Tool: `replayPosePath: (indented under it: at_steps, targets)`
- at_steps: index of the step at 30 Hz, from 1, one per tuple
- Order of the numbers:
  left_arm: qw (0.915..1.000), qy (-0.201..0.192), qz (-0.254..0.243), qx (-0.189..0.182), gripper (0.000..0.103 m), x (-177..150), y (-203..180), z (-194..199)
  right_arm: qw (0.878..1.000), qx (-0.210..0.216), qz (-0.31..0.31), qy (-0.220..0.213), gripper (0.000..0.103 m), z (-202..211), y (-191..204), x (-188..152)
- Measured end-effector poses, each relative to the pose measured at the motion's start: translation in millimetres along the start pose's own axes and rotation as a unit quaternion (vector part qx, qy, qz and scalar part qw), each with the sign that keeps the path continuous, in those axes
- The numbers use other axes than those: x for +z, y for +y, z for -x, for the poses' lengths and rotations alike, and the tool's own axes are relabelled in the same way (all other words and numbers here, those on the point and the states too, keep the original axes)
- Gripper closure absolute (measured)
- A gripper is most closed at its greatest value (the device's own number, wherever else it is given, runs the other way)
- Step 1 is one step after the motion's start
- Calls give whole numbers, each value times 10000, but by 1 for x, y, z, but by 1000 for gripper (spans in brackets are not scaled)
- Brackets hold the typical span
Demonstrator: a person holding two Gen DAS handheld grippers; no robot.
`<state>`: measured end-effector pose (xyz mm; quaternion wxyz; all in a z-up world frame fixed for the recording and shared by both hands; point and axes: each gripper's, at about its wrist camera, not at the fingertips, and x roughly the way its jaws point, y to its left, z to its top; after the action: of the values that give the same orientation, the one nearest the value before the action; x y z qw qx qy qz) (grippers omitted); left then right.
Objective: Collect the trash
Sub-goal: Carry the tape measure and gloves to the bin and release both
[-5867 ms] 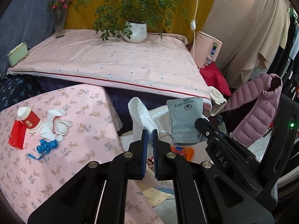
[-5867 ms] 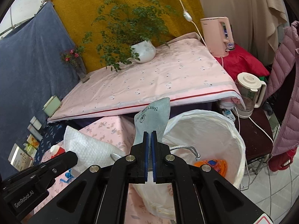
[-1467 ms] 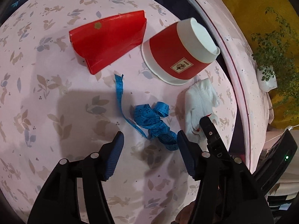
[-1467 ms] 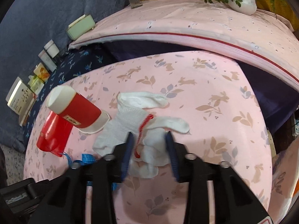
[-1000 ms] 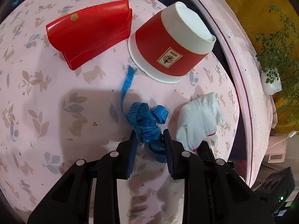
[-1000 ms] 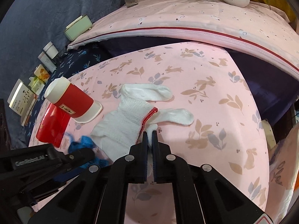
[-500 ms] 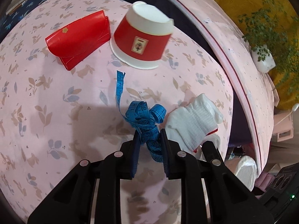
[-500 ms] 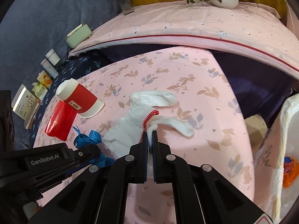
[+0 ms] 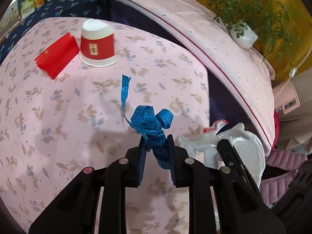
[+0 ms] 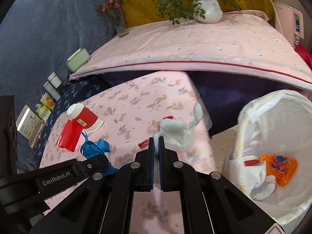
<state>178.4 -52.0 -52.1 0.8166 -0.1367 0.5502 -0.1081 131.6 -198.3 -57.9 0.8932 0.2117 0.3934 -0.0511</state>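
My left gripper (image 9: 156, 148) is shut on a tangled blue measuring tape (image 9: 151, 122) and holds it lifted above the pink floral table (image 9: 58, 117); the tape also shows in the right wrist view (image 10: 95, 146). My right gripper (image 10: 156, 142) is shut on a white glove with red trim (image 10: 175, 130), lifted off the table near its right edge. The glove also shows in the left wrist view (image 9: 202, 142). A bin with a white liner (image 10: 253, 117) stands at the right, holding an orange wrapper (image 10: 278, 161) and white items.
An upside-down red and white paper cup (image 9: 97, 42) and a red pouch (image 9: 56, 58) lie at the table's far left. A bed with pink bedding (image 10: 195, 44) and a potted plant (image 10: 208, 9) lie behind. Boxes and bottles (image 10: 48, 93) line the left.
Both grippers closed on their items and lifted them off the table. They have drawn back and swung right, bringing the lined bin into the right wrist view.
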Motion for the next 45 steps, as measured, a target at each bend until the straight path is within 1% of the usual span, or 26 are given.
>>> replayPosePath:
  at_steps: [7,12,17,20,25,32,35,41,45]
  targets:
    - [9984,-52,-554,-130,83,-17,-44,10,9990,-140,-265,-334,99,36,-37,5]
    - [9942,-46,-1037,-298,83,-33,-79,16,9972,-266,-464,-524,99,58,-62,5]
    - [9870,-2,-1521,-529,83,-46,-115,18,9941,-433,-714,-694,99,78,-93,2]
    - [9812,-8,-1813,-658,83,-54,-136,19,9916,-538,-879,-782,99,89,-112,1]
    - [9730,-4,-2182,-757,83,-66,-163,17,9874,-695,-1108,-887,99,102,-136,-1]
    - [9613,76,-2610,-879,82,-82,-191,10,9833,-834,-1332,-916,99,110,-162,-6]
    - [9578,99,-2720,-927,82,-87,-198,8,9824,-869,-1382,-907,99,111,-168,-8]
    - [9550,97,-2810,-945,82,-90,-204,6,9806,-923,-1472,-904,99,111,-176,-11]
    - [9555,99,-2797,-933,81,-90,-204,5,9806,-939,-1475,-886,99,109,-175,-11]
